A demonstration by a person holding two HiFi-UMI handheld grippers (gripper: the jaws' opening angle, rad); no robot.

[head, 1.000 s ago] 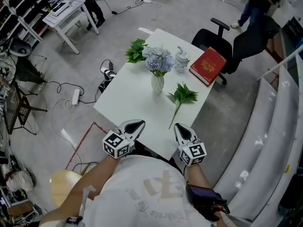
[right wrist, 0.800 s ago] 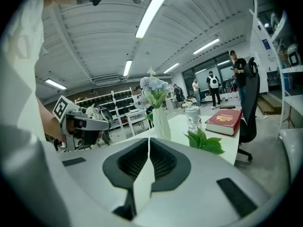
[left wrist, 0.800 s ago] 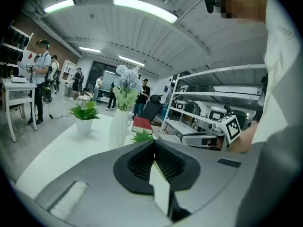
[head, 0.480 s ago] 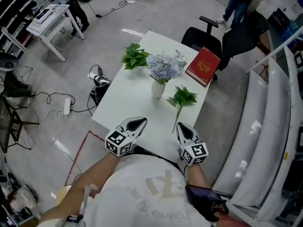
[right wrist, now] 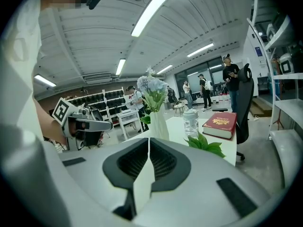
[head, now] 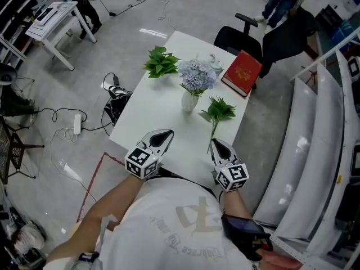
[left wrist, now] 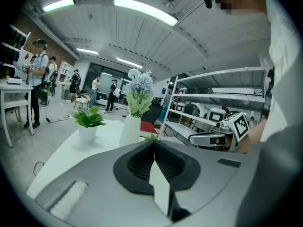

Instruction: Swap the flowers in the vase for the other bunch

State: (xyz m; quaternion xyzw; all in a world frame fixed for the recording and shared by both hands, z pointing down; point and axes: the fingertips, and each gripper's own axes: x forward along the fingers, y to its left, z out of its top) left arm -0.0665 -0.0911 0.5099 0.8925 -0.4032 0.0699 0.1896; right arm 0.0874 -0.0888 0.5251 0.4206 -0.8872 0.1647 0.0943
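A white vase (head: 189, 100) stands mid-table and holds pale blue flowers (head: 196, 74). The same vase (left wrist: 130, 130) rises ahead in the left gripper view. The vase (right wrist: 159, 123) also rises ahead in the right gripper view. A loose green leafy bunch (head: 218, 112) lies on the table right of the vase, its stem pointing toward me. My left gripper (head: 162, 136) is shut and empty over the near table edge. My right gripper (head: 219, 146) is shut too, empty, just short of the stem's end.
The white table (head: 155, 113) also carries a small potted green plant (head: 160, 62), a glass jar (head: 214, 64) and a red book (head: 242, 73). A black office chair (head: 242, 35) stands behind it. White shelving (head: 306, 134) runs along the right; cables lie on the floor at left.
The whole view has shifted: the table sits closer and a little further right. Both grippers have edged forward over the near edge, still shut.
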